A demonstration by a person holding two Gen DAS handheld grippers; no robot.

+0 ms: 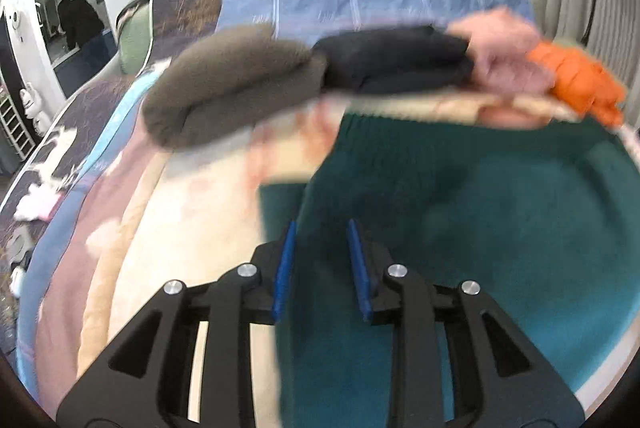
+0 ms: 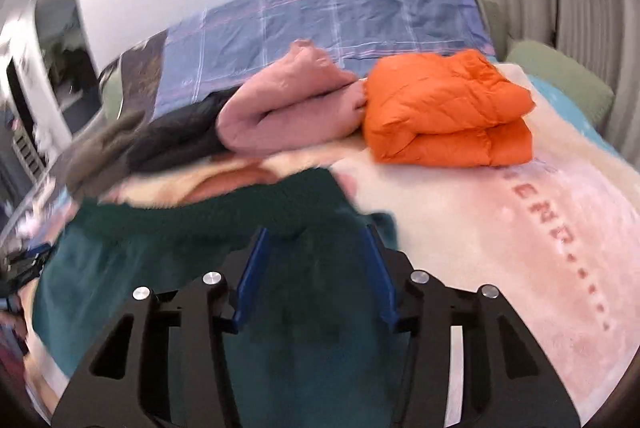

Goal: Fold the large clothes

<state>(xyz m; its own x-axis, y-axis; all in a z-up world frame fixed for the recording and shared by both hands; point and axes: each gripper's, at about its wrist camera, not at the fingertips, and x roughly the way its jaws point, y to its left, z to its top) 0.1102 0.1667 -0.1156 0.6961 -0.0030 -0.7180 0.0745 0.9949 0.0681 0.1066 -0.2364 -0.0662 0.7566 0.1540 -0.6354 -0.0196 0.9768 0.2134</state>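
Observation:
A large teal-green knitted garment [image 1: 500, 228] lies spread on the cream and pink blanket [image 1: 192, 228] of a bed. My left gripper [image 1: 322, 228] is at the garment's left edge, its blue pads [image 1: 285, 268] a narrow gap apart, with a darker fold of the fabric between them. In the right wrist view the same garment [image 2: 120, 268] bunches up at its ribbed hem [image 2: 280, 196]. My right gripper [image 2: 316, 232] has fabric filling the wider gap between its blue pads [image 2: 250, 276]. Both views are blurred.
Folded clothes line the bed behind the garment: a brown-grey one [image 1: 232, 88], a black one [image 1: 400, 64], a pink one [image 2: 288, 108] and an orange puffer jacket [image 2: 448, 108]. A blue plaid duvet [image 2: 340, 16] lies at the wall. A green pillow [image 2: 560, 80] sits at far right.

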